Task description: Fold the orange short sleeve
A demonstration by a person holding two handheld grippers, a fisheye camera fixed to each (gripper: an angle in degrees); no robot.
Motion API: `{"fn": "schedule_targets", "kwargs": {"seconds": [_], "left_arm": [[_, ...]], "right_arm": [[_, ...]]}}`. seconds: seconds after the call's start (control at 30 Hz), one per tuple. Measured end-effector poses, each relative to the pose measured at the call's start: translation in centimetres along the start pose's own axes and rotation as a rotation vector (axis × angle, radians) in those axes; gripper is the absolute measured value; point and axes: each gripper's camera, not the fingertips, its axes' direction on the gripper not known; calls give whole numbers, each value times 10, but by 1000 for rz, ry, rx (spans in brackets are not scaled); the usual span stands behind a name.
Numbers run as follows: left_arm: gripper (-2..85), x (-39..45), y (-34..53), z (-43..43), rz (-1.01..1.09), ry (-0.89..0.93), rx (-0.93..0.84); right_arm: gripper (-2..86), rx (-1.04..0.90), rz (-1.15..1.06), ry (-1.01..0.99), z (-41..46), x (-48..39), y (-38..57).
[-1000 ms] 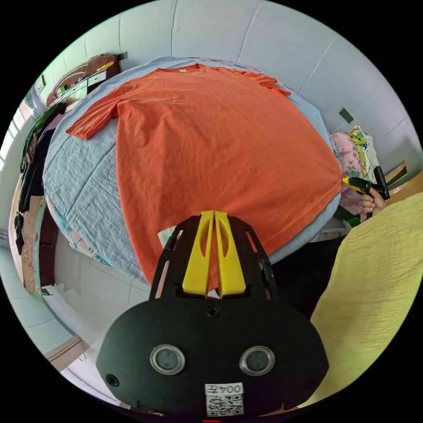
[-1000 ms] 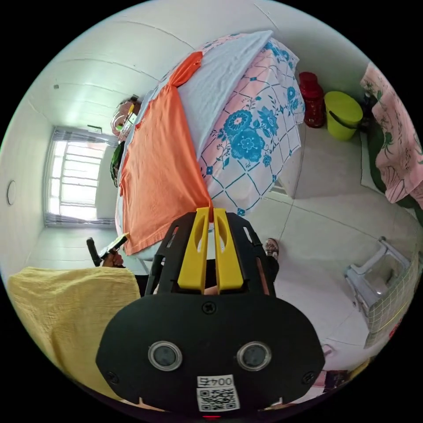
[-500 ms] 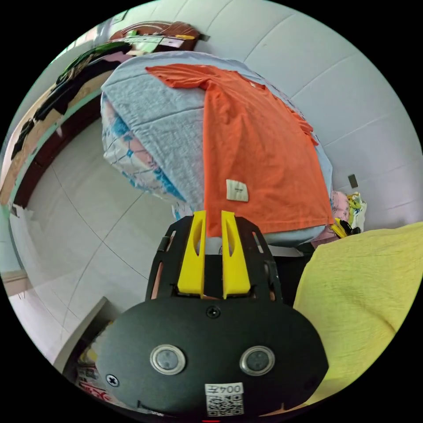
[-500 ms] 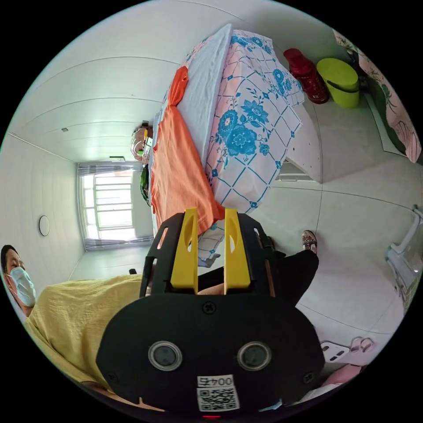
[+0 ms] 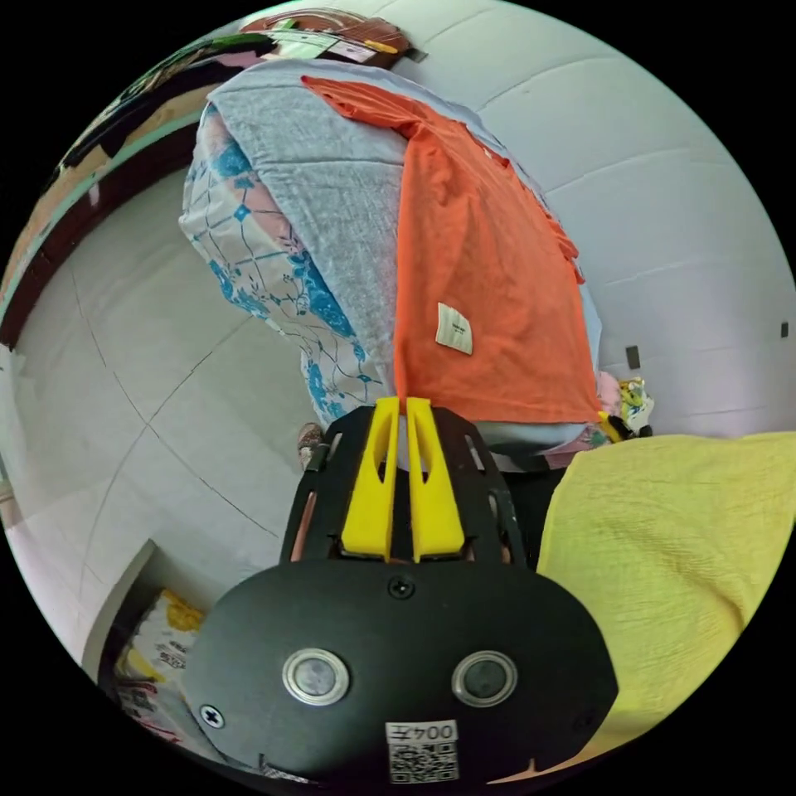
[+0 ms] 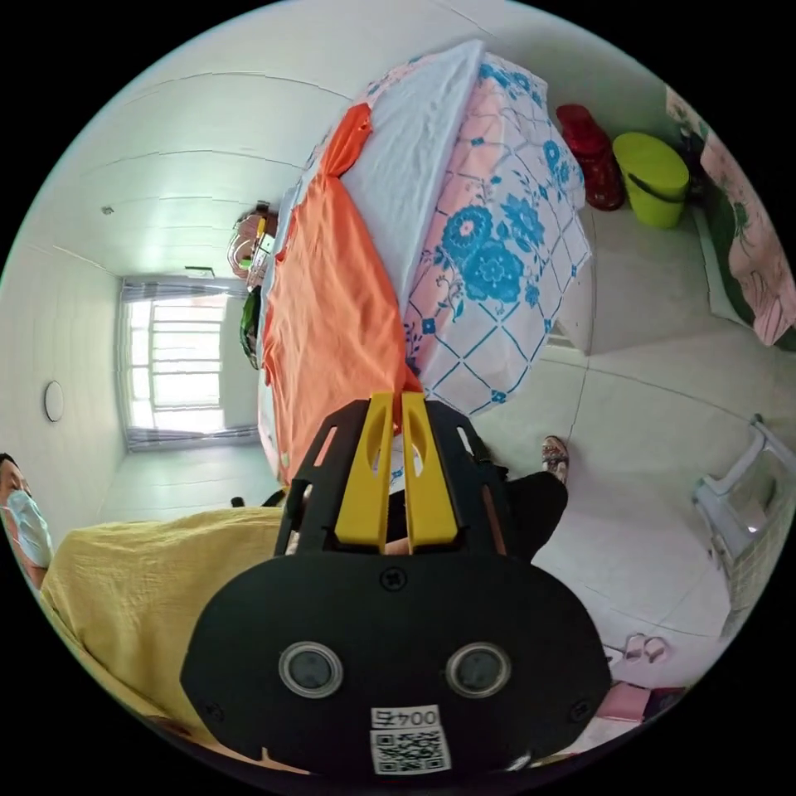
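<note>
Shirt [image 5: 489, 282] hem corners — between both grippers' jaws.

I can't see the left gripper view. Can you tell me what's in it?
The left claw, its yellow jaws almost together, sits at the bottom corner of an orange shirt. The shirt lies flat on a bed with a blue flowered sheet, and a white tag shows on it. A yellow sleeve is beside the claw.

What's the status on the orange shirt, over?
Left hand-held gripper shut on orange shirt hem corner; right hand-held gripper shut on the other. Shirt flat on bed. Nothing in the way.
</note>
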Motion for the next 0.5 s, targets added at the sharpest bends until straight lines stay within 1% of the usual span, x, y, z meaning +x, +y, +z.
{"fn": "schedule_targets", "kwargs": {"seconds": [0.07,0.2,0.3,0.37,0.43,0.5], "left_arm": [[19,6,3,7,19,-36,-11],[12,10,2,18,3,-70,-42],[7,15,8,1,33,-169,-44],[4,31,7,-18,156,-312,-29],[3,54,-6,-27,268,-349,7],[3,84,-28,-22,389,-317,30]], "right_arm": [[20,8,-51,159,7,-21,4],[44,-52,-4,282,41,-26,7],[72,1,-30,437,39,-52,16],[69,54,-112,611,34,-86,25],[60,64,-212,704,43,-118,28],[47,44,-306,731,63,-149,26]]}}
